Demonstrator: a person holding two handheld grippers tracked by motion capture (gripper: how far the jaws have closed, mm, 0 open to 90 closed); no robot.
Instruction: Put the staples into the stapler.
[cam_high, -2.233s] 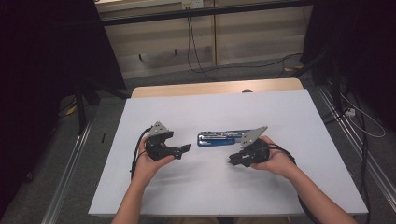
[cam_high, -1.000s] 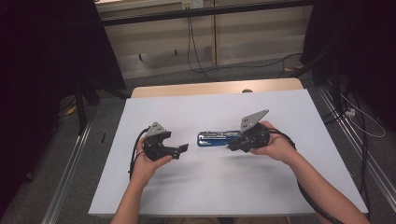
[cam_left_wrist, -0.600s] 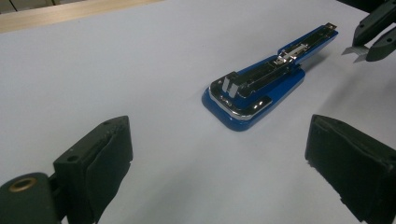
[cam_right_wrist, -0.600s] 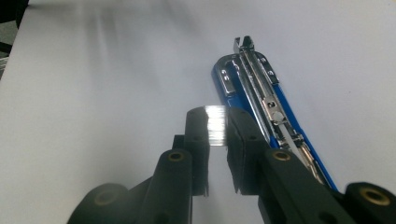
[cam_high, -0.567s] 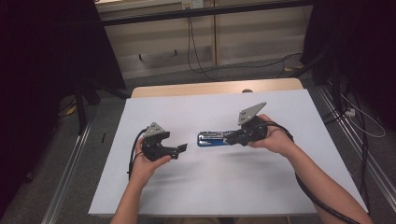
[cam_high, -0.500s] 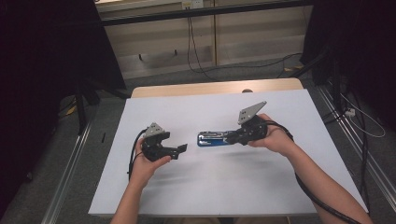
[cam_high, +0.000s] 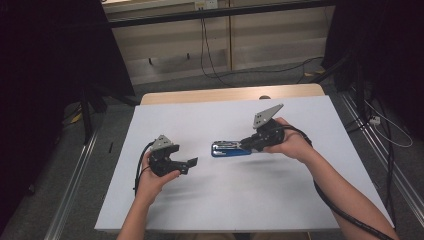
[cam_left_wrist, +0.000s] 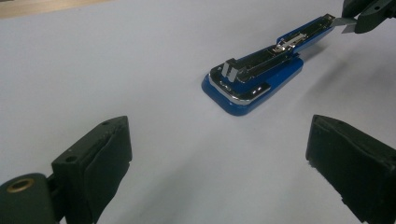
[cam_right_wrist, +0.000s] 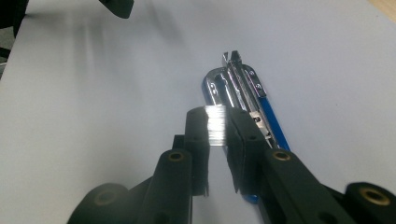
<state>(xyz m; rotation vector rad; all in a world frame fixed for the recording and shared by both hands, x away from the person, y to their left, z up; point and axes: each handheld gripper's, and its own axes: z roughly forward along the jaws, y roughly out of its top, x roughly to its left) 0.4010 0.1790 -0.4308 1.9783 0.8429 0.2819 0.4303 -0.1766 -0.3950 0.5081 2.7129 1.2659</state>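
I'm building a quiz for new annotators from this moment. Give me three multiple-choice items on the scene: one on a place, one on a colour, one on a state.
1. Where does the stapler lie?
A. On the white table cover, between the two grippers
B. On the floor left of the table
C. In the left hand's palm

2. What colour is the stapler's base?
A. Red
B. Blue
C. Yellow

3. How do the jaws of the left gripper stand?
A. Shut on the stapler
B. Shut on nothing
C. Wide open, short of the stapler

Answers:
1. A, since the high view shows it on the white cover between both hands.
2. B, since the left gripper view shows a blue base under the chrome magazine.
3. C, since its two black jaws stand far apart with bare cover between them, while the right gripper pinches a strip of staples over the stapler.
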